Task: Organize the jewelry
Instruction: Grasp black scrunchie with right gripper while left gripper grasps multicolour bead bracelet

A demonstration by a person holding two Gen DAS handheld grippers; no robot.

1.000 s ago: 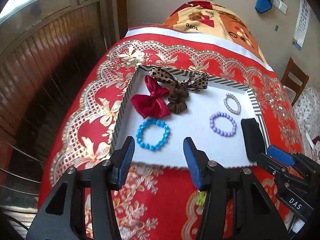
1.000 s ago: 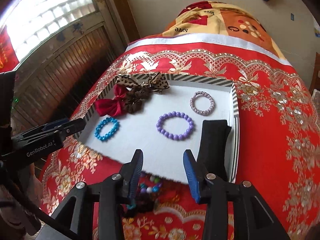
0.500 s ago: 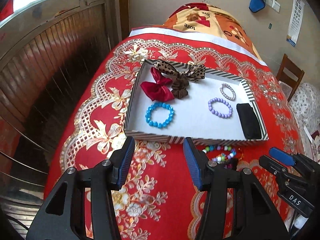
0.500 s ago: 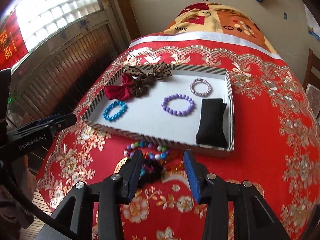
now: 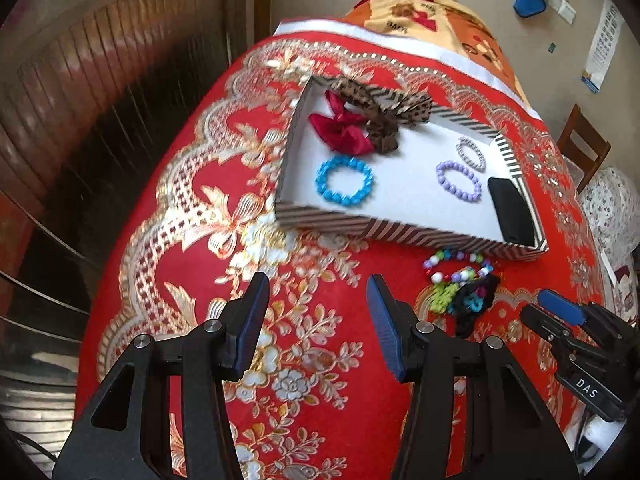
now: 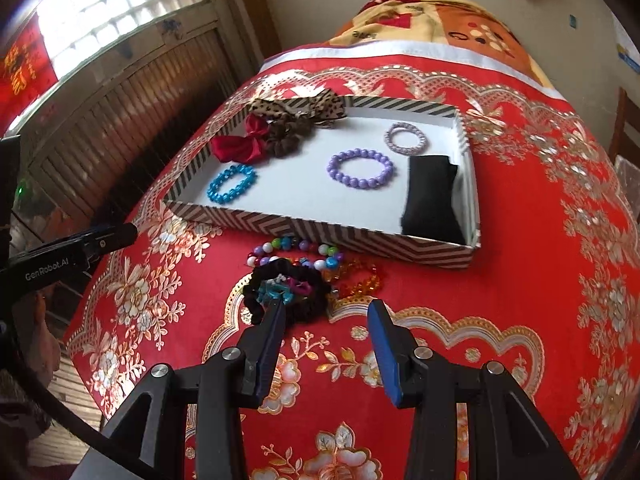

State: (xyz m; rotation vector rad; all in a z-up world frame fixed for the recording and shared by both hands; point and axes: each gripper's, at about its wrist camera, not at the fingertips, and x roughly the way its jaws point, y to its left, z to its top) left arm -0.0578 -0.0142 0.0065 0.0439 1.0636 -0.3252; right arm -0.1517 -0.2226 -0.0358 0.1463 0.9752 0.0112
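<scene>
A striped tray [image 6: 320, 230] [image 5: 400, 232] on the red bedspread holds a blue bead bracelet [image 6: 232, 183] [image 5: 344, 181], a purple bead bracelet [image 6: 360, 168] [image 5: 458, 181], a silvery bracelet [image 6: 406, 138], a red bow [image 6: 240, 144], brown and leopard hair ties [image 6: 296, 120] and a black cushion [image 6: 430, 196]. In front of the tray lie a multicoloured bead bracelet [image 6: 296, 252] [image 5: 456, 266], a black scrunchie [image 6: 288, 290] and an orange bead bracelet [image 6: 360, 278]. My right gripper [image 6: 326, 314] is open just short of that pile. My left gripper [image 5: 318, 292] is open over bare cloth, left of the pile.
A wooden slatted headboard or railing [image 6: 100, 120] runs along the left side of the bed. A folded patterned blanket [image 6: 432, 12] lies at the far end. A wooden chair [image 5: 582, 148] stands to the right.
Both grippers have drawn back from over the tray toward the near side and sunk a little. The loose pile in front of the tray has come fully into view. Jaw openings look unchanged.
</scene>
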